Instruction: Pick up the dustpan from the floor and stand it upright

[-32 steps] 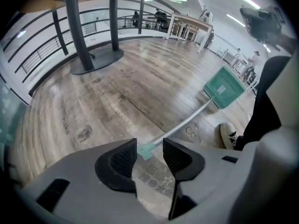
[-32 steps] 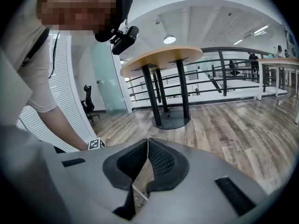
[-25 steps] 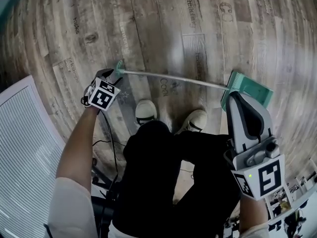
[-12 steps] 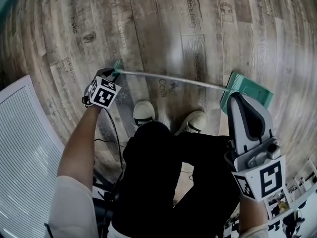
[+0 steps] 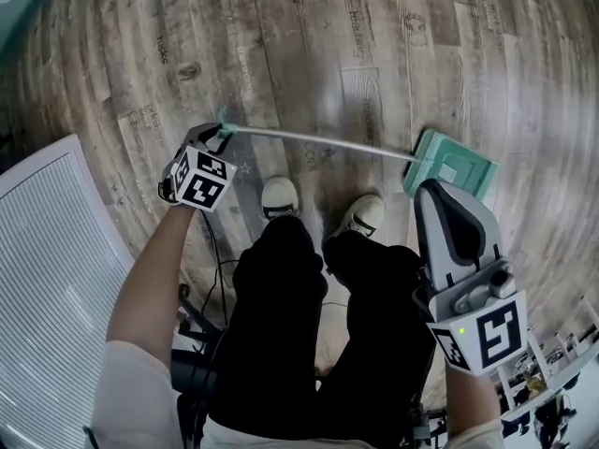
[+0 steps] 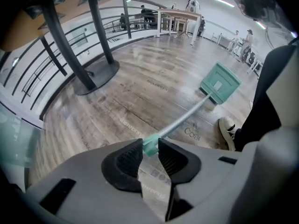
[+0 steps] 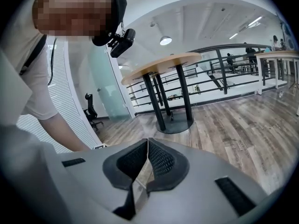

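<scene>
Left gripper, jaws freshly closed in, clamped on the dustpan handle end; right gripper clenched.

Bright, even light; fisheye-warped edges

Left hand-held gripper clamped dustpan handle, lifted it.

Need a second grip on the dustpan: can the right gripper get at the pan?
Probably yes. The right gripper is shut and empty close by the pan, with nothing between them; it would have to open first.
</scene>
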Action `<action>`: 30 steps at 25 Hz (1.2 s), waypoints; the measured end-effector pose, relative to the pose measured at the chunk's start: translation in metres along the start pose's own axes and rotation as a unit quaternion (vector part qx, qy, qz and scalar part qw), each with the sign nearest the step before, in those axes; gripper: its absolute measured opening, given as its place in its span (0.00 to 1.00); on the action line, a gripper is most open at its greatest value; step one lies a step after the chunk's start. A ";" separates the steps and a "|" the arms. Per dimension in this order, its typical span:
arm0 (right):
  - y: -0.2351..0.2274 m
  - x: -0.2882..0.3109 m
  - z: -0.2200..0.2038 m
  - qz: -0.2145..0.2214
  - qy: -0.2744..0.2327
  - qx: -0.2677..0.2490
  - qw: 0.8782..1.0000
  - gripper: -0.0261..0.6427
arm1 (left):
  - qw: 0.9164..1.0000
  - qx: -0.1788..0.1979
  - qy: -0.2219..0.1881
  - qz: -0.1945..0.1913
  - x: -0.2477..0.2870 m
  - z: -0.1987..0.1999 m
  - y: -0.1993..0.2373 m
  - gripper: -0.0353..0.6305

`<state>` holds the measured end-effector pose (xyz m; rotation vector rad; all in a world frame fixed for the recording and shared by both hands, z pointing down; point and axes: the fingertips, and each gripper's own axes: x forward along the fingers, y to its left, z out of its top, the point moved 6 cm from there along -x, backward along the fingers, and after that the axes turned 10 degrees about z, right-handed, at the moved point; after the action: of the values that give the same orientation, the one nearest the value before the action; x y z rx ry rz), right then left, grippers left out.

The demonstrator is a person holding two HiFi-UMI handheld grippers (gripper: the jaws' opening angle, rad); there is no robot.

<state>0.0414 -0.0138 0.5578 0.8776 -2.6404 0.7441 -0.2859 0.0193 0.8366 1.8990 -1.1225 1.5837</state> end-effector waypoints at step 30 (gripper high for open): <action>0.050 -0.202 0.138 -0.120 -0.045 0.069 0.989 0.08 | 0.978 0.095 -0.182 -0.026 -0.271 0.219 -0.108 0.23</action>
<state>0.1575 0.0434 0.3440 1.2688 -2.5181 0.8489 -0.0733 0.0023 0.5407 2.3986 -1.0806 1.3914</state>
